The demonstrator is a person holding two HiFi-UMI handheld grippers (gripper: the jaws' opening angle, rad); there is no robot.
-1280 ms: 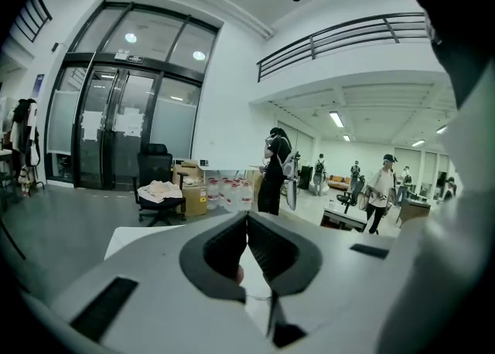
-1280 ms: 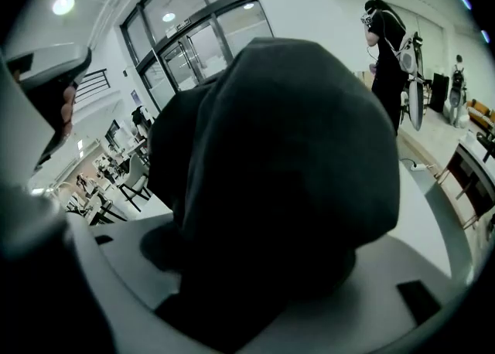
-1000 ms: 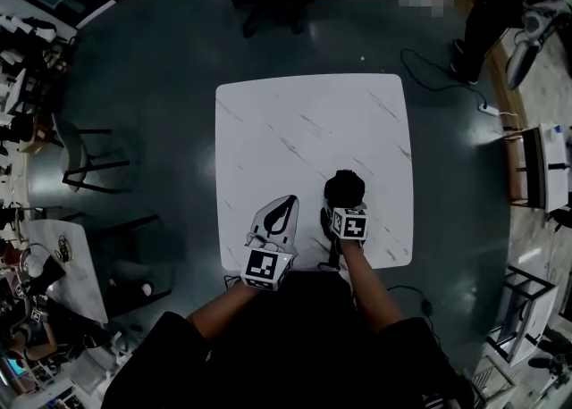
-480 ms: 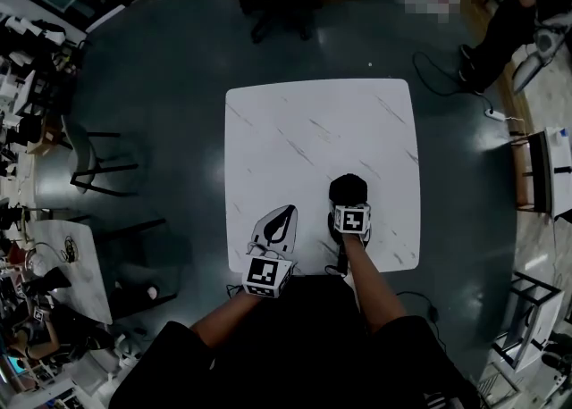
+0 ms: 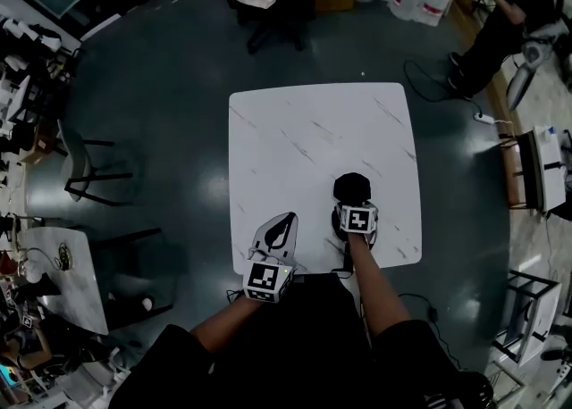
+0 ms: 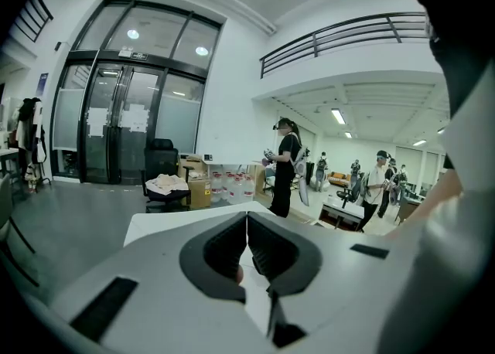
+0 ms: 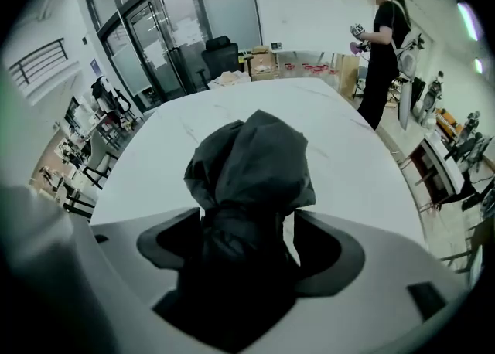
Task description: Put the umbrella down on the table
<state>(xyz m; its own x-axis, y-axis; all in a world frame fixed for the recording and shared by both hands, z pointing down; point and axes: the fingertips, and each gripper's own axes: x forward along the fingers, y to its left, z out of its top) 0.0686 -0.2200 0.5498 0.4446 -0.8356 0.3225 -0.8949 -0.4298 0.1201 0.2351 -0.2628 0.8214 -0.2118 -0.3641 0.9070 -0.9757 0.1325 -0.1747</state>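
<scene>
Right claw (image 7: 246,225) was opening around the umbrella (image 7: 251,163), which stood on the tabletop (image 5: 313,130) at 5 o'clock; left claw (image 6: 247,225), closed and empty, had withdrawn; placement judged nearly complete

Creased, matt black cloth of the umbrella (image 7: 251,167) against a smooth white table (image 5: 313,130) top veined grey like marble. The dark floor (image 5: 161,86) gleams glossy, and the left gripper (image 6: 247,219) is matt grey plastic.

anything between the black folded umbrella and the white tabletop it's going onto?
Nothing visible. The black folded fabric umbrella sits between the opening jaws of the right gripper, over bare white marble-patterned table. The left gripper, shut and empty, is off to its left by the near edge.
</scene>
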